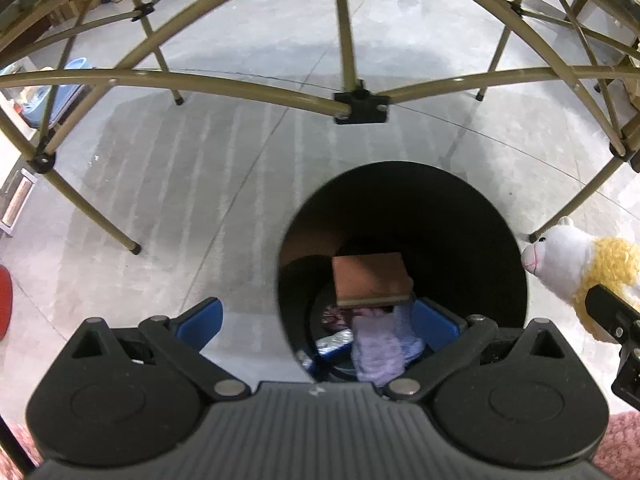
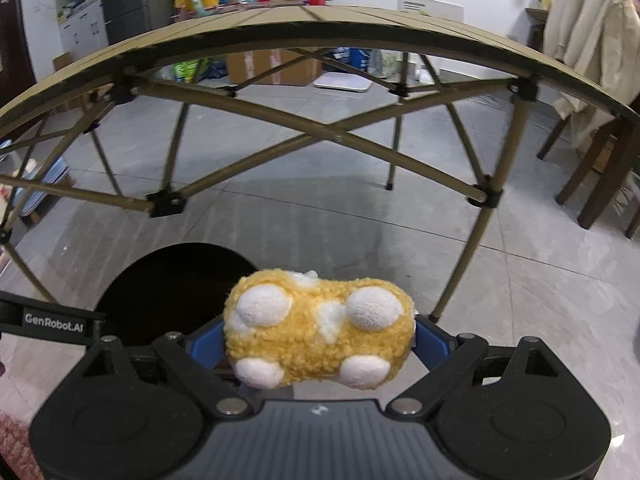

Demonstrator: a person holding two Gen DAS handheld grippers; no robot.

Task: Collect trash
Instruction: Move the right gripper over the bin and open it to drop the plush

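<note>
Trash already lies at the bottom of the black bin: in the left wrist view a brown, block-like sponge appears in the bin's mouth above a pale lilac crumpled cloth and some shiny wrappers. Whether the sponge is falling or resting I cannot tell. The left tool hangs over the bin's near rim, pointing down into it, with its blue pads spread wide and nothing between them. Off to the right, a white and yellow plush toy pokes in beside the bin rim, carried by the other tool. Behind the bin stand the tan crossed legs of a folding surface on the grey tiled floor.

In the right wrist view the right tool pinches the plush toy across its yellow body, its white feet facing the camera. The tool sits level and slightly above the bin, whose dark opening lies ahead and to the left, partly hidden by the toy.

To finish this step well, the right tool probably needs to shift left until the toy is fully over the opening, then spread its pads; the left tool should draw aside first, since the two are close. A release too far right could drop the toy outside the rim.
</note>
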